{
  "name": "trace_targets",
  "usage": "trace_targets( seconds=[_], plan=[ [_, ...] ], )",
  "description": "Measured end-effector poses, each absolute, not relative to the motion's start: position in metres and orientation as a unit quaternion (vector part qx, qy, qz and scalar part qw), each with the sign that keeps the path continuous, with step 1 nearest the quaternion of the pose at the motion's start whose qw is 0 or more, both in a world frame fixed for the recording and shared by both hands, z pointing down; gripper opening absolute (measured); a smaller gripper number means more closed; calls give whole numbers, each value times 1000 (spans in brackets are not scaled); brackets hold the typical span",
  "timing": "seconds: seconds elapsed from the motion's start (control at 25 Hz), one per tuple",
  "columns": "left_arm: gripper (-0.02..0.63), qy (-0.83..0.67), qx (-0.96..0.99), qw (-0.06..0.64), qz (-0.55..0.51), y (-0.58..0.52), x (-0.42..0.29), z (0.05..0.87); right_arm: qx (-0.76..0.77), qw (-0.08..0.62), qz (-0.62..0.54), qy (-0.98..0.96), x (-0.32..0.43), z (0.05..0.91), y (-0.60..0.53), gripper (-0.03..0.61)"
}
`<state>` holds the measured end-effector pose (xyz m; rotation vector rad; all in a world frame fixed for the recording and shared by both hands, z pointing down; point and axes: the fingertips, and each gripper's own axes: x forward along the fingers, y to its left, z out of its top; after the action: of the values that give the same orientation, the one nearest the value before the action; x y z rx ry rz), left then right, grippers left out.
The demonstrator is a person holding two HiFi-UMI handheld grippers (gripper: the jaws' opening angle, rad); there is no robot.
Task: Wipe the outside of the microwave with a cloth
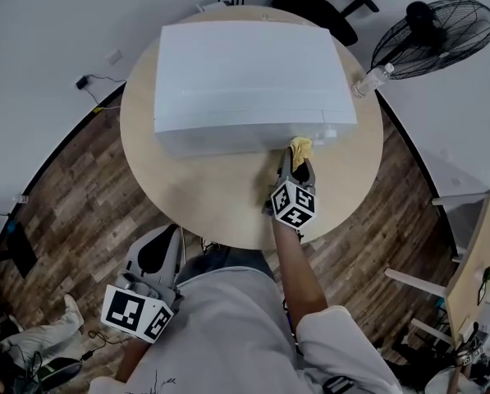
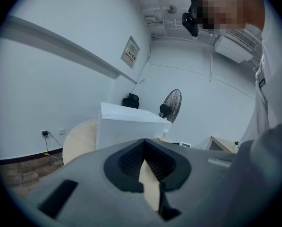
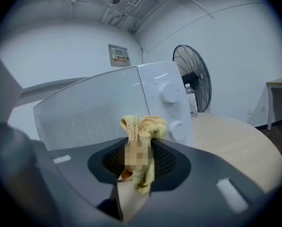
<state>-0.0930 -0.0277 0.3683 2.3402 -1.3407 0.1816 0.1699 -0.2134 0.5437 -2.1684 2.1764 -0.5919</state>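
Round desk [image 1: 228, 208] carries the white microwave [image 1: 245, 80], long side facing the person. The right tongs [image 1: 299, 161], clenched on a yellow cloth [image 1: 300, 145], are just at its front's right end. The left tongs [image 1: 161, 240], closed and empty, hang well back.

The microwave [image 1: 245, 76] is a plain white box standing square on the round, pale wooden table [image 1: 228, 212], with its windowed door [image 3: 91, 112] at the left of the front and two round white knobs [image 3: 169, 92] stacked on the panel at the right. The cloth [image 3: 143, 126] is a small yellow rag, bunched into a crumpled wad and pinched in the right claw [image 1: 297, 161], with its folded top standing above the claw and a tail hanging below. It is held at the lower front of the microwave, near the right end by the knobs; whether it touches the face cannot be told
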Motion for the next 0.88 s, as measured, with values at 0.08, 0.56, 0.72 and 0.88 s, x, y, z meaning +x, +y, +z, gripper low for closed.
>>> trace_targets(
  seconds=[0.08, 0.56, 0.72, 0.88],
  plan=[
    [-6, -488, 843, 218, 64, -27, -97, 368, -695, 11, -192, 693, 162, 543, -214, 132],
    [-6, -515, 825, 227, 57, -15, -128, 374, -649, -11, -204, 733, 91, 557, -206, 132],
    [-6, -525, 818, 229, 56, -10, -140, 376, -637, -14, -209, 742, 70, 561, -203, 132],
    [-6, -533, 813, 229, 54, -6, -151, 376, -624, -16, -213, 751, 47, 563, -200, 132]
  ],
)
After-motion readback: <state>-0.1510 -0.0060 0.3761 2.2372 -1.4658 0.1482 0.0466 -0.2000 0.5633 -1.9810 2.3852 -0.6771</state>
